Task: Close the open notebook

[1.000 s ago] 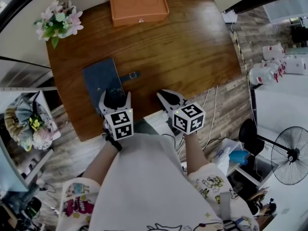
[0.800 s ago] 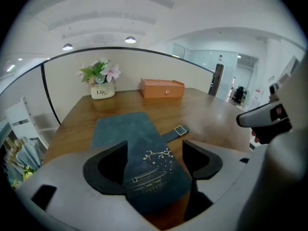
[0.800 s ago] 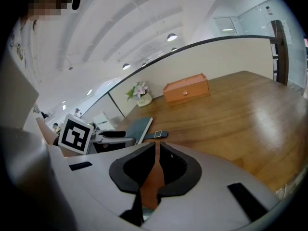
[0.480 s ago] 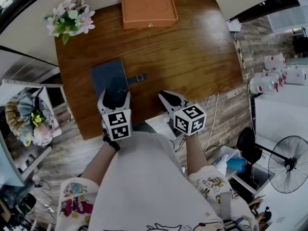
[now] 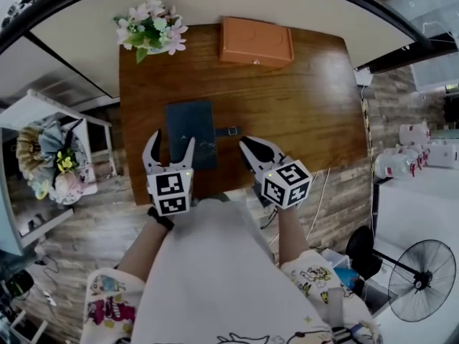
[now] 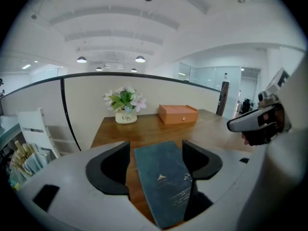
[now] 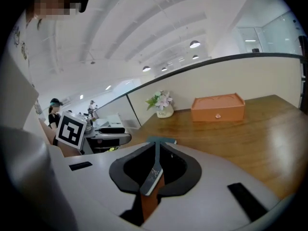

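A dark blue notebook [image 5: 188, 120] lies closed and flat on the wooden table [image 5: 301, 113], its strap [image 5: 228, 130] sticking out to the right. In the left gripper view its cover [image 6: 163, 182] shows a small pale emblem. My left gripper [image 5: 171, 143] hovers open over the notebook's near end, one jaw to each side, nothing gripped [image 6: 155, 148]. My right gripper [image 5: 245, 143] hangs shut and empty to the right of the strap; in its own view [image 7: 156, 144] only the notebook's far edge [image 7: 162, 140] peeks past the jaws.
An orange box [image 5: 256, 41] sits at the table's far edge, a pot of flowers [image 5: 150, 31] at the far left corner. A white chair [image 5: 43, 120] stands left of the table; a fan [image 5: 423, 267] and cables are on the floor at right.
Both grippers have risen and drawn back toward the table's near edge. The notebook has stayed closed and in place.
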### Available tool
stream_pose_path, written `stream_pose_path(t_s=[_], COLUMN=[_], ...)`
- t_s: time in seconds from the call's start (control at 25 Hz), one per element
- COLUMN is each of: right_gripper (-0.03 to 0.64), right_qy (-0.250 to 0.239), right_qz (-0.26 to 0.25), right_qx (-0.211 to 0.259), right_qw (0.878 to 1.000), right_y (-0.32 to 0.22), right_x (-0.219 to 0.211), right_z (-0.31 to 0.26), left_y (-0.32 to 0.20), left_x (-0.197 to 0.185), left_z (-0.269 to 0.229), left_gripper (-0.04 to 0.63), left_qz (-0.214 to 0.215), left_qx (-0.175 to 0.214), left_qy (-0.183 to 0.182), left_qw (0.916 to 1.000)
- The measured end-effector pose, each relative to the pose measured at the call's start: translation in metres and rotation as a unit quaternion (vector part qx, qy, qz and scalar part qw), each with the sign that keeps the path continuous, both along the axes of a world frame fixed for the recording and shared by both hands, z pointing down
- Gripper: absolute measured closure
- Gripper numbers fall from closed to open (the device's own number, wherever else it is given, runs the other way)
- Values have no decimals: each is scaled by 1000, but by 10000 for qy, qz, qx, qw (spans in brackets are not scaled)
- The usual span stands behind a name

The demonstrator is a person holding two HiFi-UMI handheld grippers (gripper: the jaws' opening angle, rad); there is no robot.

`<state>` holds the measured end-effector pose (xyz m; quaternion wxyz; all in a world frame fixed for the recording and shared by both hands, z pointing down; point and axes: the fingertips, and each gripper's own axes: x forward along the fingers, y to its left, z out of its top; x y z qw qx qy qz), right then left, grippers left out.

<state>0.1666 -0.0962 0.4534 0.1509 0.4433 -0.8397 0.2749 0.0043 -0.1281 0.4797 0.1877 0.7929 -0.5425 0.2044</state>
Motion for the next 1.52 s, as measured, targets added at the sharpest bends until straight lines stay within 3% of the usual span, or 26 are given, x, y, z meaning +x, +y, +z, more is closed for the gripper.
stream_pose_path(t_s=[0.24, 0.48, 0.72, 1.04, 1.52], right_gripper=[592, 592, 592, 598, 617], right_qy=[-17, -74, -14, 105, 145], right_qz=[-436, -736, -937, -799, -374], right_qx=[487, 894, 1240, 1749, 2044], right_qw=[9979, 9932, 9878, 9813, 9781], right_y=[-16, -26, -28, -24, -11], right_x=[-37, -66, -81, -77, -59], right_z=[-35, -65, -88, -114, -121], left_y=[-4, -3, 7, 20, 31], left_x=[-37, -74, -101, -110, -94], left_z=[-44, -86, -119, -144, -150], left_gripper=[272, 327, 395, 534, 591], left_qz=[-214, -552, -599, -284, -100], left_qx=[459, 776, 980, 1225, 1208], left_qy=[252, 803, 1195, 1299, 1527], left_qw=[9984, 9922, 9862, 9835, 9808])
